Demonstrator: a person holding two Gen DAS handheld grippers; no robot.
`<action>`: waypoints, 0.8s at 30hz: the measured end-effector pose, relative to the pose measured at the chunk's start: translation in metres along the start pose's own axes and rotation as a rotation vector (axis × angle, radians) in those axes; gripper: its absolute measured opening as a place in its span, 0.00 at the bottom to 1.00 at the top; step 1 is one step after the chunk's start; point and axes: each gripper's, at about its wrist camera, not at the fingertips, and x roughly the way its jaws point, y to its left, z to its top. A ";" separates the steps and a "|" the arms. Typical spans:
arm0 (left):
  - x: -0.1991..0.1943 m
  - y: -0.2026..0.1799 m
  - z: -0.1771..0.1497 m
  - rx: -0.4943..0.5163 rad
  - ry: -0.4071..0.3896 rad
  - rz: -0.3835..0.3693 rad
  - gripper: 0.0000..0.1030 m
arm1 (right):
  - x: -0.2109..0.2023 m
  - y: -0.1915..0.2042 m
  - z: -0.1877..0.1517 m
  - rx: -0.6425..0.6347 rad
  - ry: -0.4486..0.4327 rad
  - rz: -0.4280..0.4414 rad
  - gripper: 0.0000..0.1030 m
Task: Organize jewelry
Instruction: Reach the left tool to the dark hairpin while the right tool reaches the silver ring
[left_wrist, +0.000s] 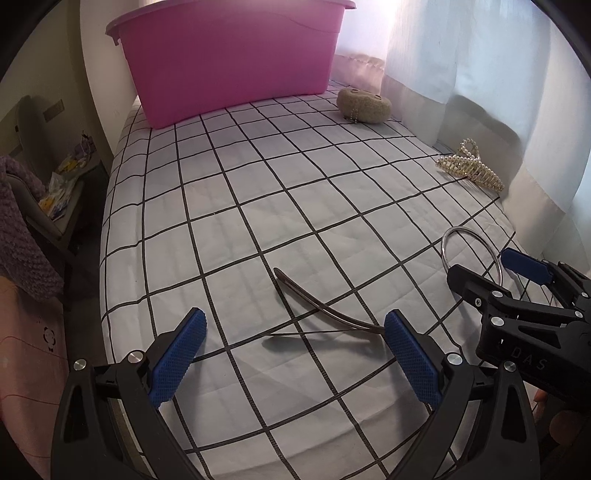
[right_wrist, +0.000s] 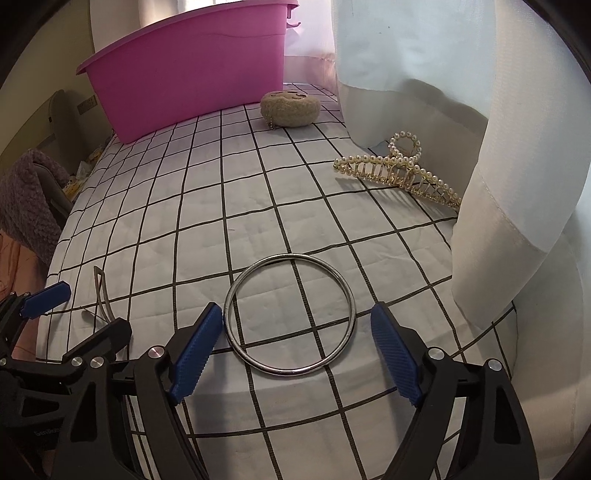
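Landmark for all positions: pink tub (left_wrist: 229, 62), standing at the far end of the bed (left_wrist: 258, 192), which is covered in a white sheet with a black grid.

Left of the tub, off the bed edge: a chair (left_wrist: 40, 192) with a purple knitted throw (left_wrist: 22, 236) draped on it and some small packets on the seat; details too small to read.

Left hand-held gripper (left_wrist: 295, 354): jaws spread wide, blue pads holding nothing. It sits at the near end of the bed, opposite the tub. A thin dark metal hairband (left_wrist: 325, 314) lies on the sheet between the pads, its far tip pointing toward the tub, its near end just beside the right-side pad. Contact with that pad cannot be confirmed.

Just right of the tub's near corner: a beige fuzzy pouch (right_wrist: 290, 109) with a short bead chain hanging at its front, resting on the sheet.

Right hand-held gripper (right_wrist: 297, 350): jaws also spread wide, nothing held. A silver bangle (right_wrist: 290, 314) lies flat on the sheet, on the near end of the bed well apart from the tub. The bangle's near arc falls between the two blue pads; the left-side pad is just beside the ring's rim, touching or nearly so.

Farther right of the tub, near the white curtain (right_wrist: 498, 184): a gold claw clip (right_wrist: 399, 171) set with pearls, lying on the sheet with its end against the curtain hem.
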 end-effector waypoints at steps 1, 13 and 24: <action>0.001 0.000 0.000 0.001 -0.003 0.006 0.94 | 0.001 0.000 0.001 -0.004 -0.002 -0.009 0.78; -0.001 0.002 0.001 0.025 -0.051 0.010 0.68 | 0.004 -0.005 0.001 0.013 -0.009 -0.022 0.79; -0.007 0.009 -0.001 0.023 -0.070 -0.039 0.59 | -0.006 -0.004 -0.005 0.029 -0.034 -0.018 0.69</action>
